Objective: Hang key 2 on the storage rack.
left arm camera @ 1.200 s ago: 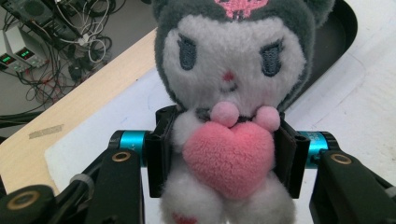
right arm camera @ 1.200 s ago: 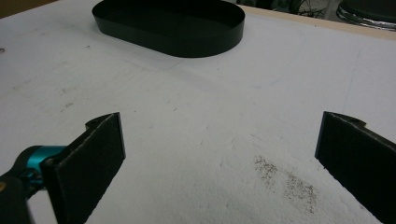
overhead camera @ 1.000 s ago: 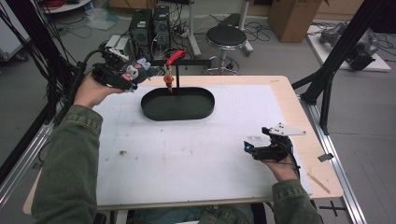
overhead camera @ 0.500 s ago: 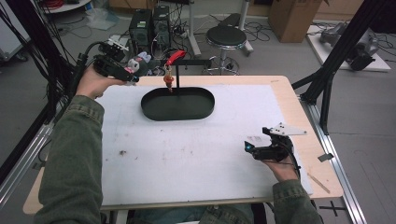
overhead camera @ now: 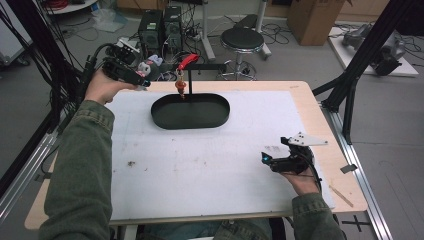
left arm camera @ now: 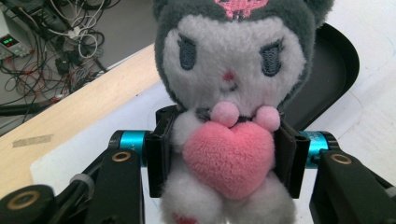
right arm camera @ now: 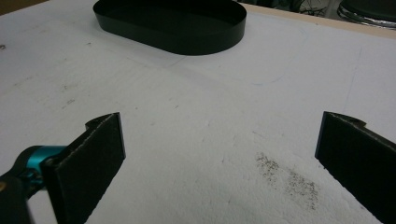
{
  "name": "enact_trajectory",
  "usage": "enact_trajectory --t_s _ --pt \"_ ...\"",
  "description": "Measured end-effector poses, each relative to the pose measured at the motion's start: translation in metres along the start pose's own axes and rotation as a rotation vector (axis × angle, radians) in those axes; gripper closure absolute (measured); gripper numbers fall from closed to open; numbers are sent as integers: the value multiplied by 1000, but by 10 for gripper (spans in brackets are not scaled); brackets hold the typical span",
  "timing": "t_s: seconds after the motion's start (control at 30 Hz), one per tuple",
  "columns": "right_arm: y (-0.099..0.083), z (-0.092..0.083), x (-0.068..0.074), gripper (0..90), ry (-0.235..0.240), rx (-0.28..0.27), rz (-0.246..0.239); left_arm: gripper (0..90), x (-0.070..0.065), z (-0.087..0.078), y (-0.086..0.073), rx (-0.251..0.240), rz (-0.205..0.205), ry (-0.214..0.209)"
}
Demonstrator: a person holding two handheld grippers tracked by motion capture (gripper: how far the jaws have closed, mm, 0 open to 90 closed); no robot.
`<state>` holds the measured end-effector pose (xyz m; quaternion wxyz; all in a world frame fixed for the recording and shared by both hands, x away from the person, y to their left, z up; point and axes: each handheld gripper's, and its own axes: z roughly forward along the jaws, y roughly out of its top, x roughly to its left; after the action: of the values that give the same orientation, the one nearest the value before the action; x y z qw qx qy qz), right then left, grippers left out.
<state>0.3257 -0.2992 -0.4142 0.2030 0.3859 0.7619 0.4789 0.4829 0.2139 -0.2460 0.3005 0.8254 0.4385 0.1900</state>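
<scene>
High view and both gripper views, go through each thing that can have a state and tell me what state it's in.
Left gripper: shut on the plush toy, lifted off the table.
Plush toy: upright, squeezed at its middle between the pads.
Right gripper: open, nothing between its jaws, low over the white mat.
Black tray: empty, flat on the mat.

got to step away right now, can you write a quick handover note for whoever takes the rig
Left claw: shut on the plush toy, pads pressing its body on both sides, held up beyond the far left corner of the white mat.
Right claw: open, nothing between the jaws, low over the mat near its right edge.
Black oval tray: on the mat's far side, looks empty.
Done: toy is picked up and gripped.
Left: probably carry the toy over the tray, lower it in and release; the right claw is free to help.
</scene>
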Motion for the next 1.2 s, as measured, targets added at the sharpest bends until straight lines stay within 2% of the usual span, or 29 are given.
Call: enact_trajectory --t_s 0.33,0.47,0.7,0.8,0.87,0.93,1.0,1.13,1.2 --pt "0 0 0 6 3 -5 -7 500 9 4 -4 37 -20 51" --pt "0 1 0 6 3 -1 -5 499 11 7 -3 25 -34 55" --pt "0 1 0 6 2 2 -7 498 15 15 -3 37 -53 81" --pt "0 1 0 6 2 4 -2 491 17 17 -5 44 -68 71" --pt "0 1 0 5 2 5 -1 484 19 17 -8 28 -100 56" --pt "0 0 0 5 1 3 -5 478 22 18 -13 7 -129 20" --pt "0 0 0 6 0 1 -4 442 25 19 -18 -14 -148 -7" --pt "0 0 0 5 -5 -3 -2 216 33 17 -26 -67 -212 -51" --pt "0 0 -1 5 -3 3 8 138 34 16 -30 -86 -202 -64"
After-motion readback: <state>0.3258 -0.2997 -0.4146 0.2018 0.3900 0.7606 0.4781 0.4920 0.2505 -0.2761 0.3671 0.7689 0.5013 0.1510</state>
